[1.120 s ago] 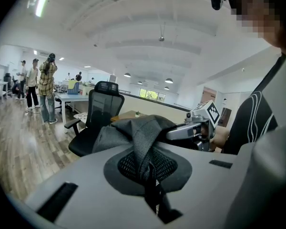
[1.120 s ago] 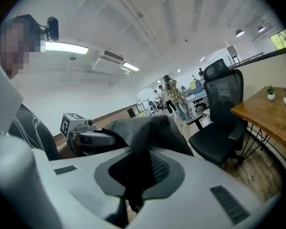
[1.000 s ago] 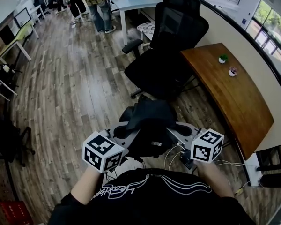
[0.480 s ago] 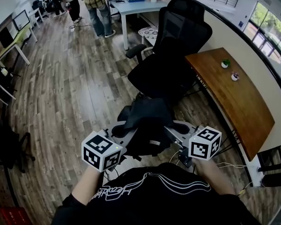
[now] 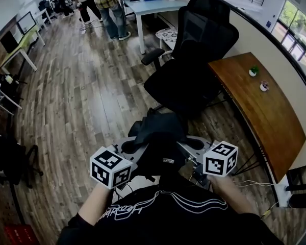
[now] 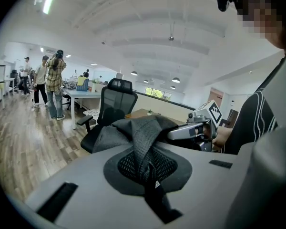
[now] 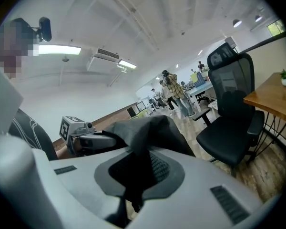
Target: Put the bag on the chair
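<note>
Between the two grippers, close in front of the person, a black bag [image 5: 160, 137] hangs clear of the plank floor [image 5: 81, 96]. It is not on the chair.

Left gripper [image 5: 136, 147]: the left gripper view shows the jaws closed tight on a black mesh strap of the bag [image 6: 144, 149], which runs up out of the closed pads [image 6: 174, 168].

Right gripper [image 5: 189, 144]: the right gripper view shows the jaws drawn narrow and clamped on a fold of the bag's dark fabric [image 7: 143, 128].

Each gripper appears in the other's view, on the far side of the bunched bag.

Black office chair [image 5: 186, 83]: upright just beyond the bag, seat bare, mesh back on the far side, one armrest [image 5: 152, 57] visible on its left.

Wooden desk [image 5: 260, 114]: to the right of the chair, along the wall, carrying two small potted plants [image 5: 253, 71].

Two people [image 5: 112, 4] stand at the far end of the room beside a white table [image 5: 153, 6].
</note>
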Demonstrator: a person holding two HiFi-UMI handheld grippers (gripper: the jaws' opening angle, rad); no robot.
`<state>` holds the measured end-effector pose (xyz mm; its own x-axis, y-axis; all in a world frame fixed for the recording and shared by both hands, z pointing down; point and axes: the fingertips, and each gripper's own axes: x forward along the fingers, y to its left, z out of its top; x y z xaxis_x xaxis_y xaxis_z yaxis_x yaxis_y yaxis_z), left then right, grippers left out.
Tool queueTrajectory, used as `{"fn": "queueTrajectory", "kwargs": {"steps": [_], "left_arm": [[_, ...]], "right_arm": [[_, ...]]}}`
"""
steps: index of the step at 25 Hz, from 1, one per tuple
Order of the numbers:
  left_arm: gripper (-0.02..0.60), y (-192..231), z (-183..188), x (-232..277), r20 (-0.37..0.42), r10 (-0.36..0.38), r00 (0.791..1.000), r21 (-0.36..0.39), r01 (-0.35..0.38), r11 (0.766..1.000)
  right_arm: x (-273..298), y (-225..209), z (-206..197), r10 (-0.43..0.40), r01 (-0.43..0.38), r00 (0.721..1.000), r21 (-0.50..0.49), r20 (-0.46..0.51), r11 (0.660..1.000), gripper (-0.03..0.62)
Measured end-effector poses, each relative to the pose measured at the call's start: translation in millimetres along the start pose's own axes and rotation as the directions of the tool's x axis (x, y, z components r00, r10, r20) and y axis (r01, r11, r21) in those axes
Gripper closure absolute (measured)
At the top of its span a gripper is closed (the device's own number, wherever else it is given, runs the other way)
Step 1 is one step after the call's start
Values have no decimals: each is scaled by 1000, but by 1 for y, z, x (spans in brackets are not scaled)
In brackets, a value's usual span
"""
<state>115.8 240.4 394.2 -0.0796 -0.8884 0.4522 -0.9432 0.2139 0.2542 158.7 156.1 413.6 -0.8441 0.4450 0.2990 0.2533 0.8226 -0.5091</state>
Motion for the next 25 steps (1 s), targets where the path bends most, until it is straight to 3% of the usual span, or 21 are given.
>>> {"fn": "queueTrajectory", "kwargs": {"steps": [10, 25], "left_arm": [[548, 78, 51, 69, -46, 14, 999, -24, -15, 1000], [548, 165, 165, 235, -101, -56, 993, 30, 59, 998]], "right_arm": [[55, -83, 62, 44, -44, 999, 23, 12, 999, 572], [81, -250, 180, -48, 43, 996, 69, 75, 997, 573]]}}
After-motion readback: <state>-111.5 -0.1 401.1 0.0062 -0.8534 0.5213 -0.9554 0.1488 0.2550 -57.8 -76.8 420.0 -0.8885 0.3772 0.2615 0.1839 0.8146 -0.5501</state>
